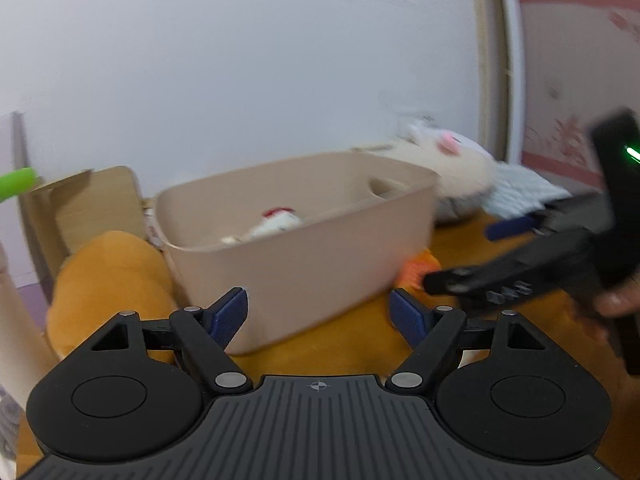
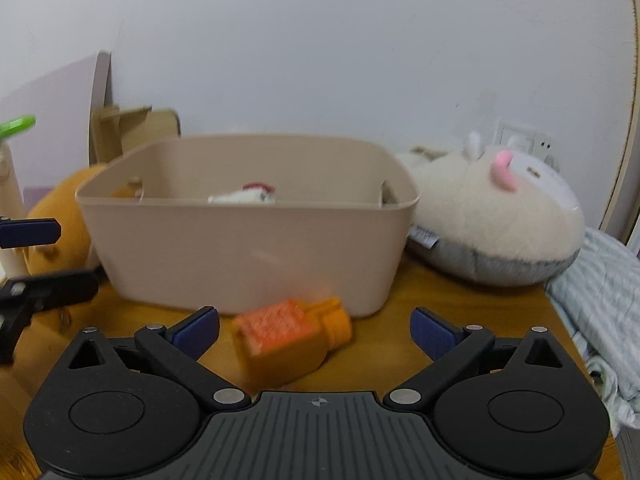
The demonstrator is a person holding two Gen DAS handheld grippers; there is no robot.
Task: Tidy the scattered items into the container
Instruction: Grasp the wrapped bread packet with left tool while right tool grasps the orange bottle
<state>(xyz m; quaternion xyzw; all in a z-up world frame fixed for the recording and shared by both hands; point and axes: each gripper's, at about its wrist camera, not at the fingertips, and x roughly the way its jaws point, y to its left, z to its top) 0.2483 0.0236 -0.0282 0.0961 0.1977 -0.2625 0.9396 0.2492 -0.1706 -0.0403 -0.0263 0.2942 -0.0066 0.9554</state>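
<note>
A beige plastic bin (image 2: 248, 248) stands on the wooden table, with a small white and red toy (image 2: 244, 196) lying inside it. An orange block-shaped toy (image 2: 292, 340) lies on the table against the bin's near wall. My right gripper (image 2: 316, 332) is open wide, with the orange toy just ahead between its blue pads and neither pad touching it. In the left wrist view my left gripper (image 1: 318, 308) is open and empty, facing the bin (image 1: 304, 248). There the right gripper (image 1: 472, 254) reaches in from the right, beside the orange toy (image 1: 418, 270).
A large cream plush (image 2: 492, 216) lies right of the bin, with a striped blue cloth (image 2: 604, 300) at the table's right edge. An orange plush (image 1: 112, 280) and a cardboard box (image 1: 92, 200) sit left of the bin. The white wall rises close behind.
</note>
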